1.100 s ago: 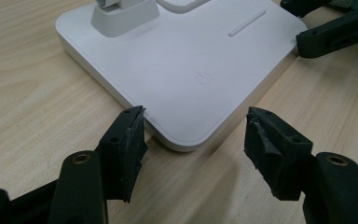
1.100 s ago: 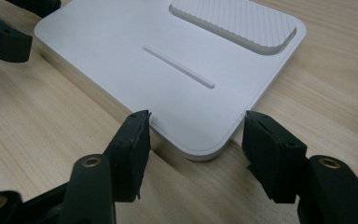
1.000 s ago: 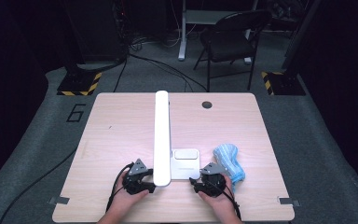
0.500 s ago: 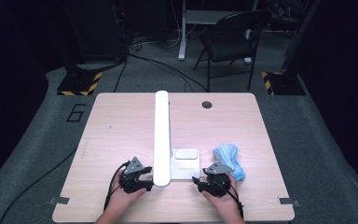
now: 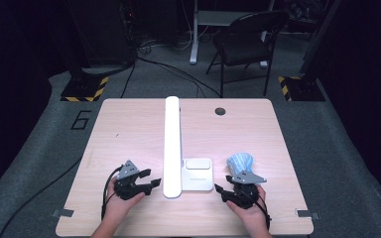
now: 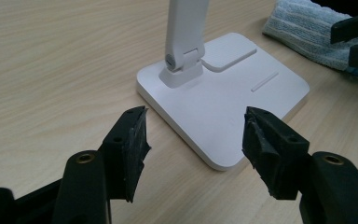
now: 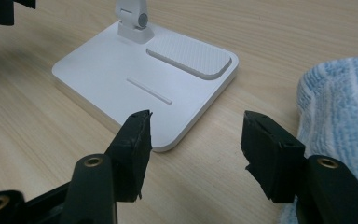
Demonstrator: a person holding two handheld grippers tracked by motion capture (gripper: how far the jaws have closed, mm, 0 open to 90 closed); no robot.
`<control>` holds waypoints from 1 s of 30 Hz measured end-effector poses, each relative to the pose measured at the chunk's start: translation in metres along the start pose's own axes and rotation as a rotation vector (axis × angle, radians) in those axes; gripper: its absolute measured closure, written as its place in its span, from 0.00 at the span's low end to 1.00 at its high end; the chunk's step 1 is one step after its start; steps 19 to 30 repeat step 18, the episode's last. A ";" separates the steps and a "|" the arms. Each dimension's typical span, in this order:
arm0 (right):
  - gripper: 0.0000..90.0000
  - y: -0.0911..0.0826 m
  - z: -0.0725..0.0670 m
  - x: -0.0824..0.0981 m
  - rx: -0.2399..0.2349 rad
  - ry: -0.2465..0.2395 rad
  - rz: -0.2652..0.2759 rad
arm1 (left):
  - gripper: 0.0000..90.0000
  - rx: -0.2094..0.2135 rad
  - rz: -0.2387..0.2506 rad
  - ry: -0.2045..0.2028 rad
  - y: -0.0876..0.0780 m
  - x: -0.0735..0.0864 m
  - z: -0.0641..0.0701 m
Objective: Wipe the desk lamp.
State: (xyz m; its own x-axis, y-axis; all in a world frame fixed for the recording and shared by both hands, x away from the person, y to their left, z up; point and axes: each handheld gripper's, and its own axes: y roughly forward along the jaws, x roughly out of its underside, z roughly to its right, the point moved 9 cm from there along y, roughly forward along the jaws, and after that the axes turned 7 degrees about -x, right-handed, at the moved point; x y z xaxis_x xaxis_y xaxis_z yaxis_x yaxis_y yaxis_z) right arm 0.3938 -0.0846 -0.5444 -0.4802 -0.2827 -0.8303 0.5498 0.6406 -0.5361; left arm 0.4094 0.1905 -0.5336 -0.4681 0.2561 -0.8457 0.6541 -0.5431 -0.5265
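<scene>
A white desk lamp lies folded on the table, its long arm [image 5: 171,139] running away from me and its flat base [image 5: 198,179] near the front. My left gripper [image 5: 154,184] hovers just left of the base, open, and its own view has the base corner [image 6: 223,98] beyond the gap between the jaws [image 6: 193,135]. My right gripper [image 5: 220,190] hangs just right of the base, also open and holding nothing [image 7: 196,140]. A blue striped cloth [image 5: 240,161] lies bunched behind the right gripper, beside the base [image 7: 121,70].
The wooden table [image 5: 129,129] has a round cable hole [image 5: 220,111] at the back. A black chair [image 5: 248,39] and yellow-black striped stand feet [image 5: 84,89] are on the floor beyond the far edge. Cables trail from both grippers toward me.
Both hands have drawn slightly outward from the lamp base and lifted a little, the left to the left and the right to the right. Lamp and cloth have not moved.
</scene>
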 end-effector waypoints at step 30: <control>0.48 -0.010 0.014 0.006 0.026 0.008 0.008 | 0.45 -0.033 0.027 -0.031 -0.017 0.007 -0.014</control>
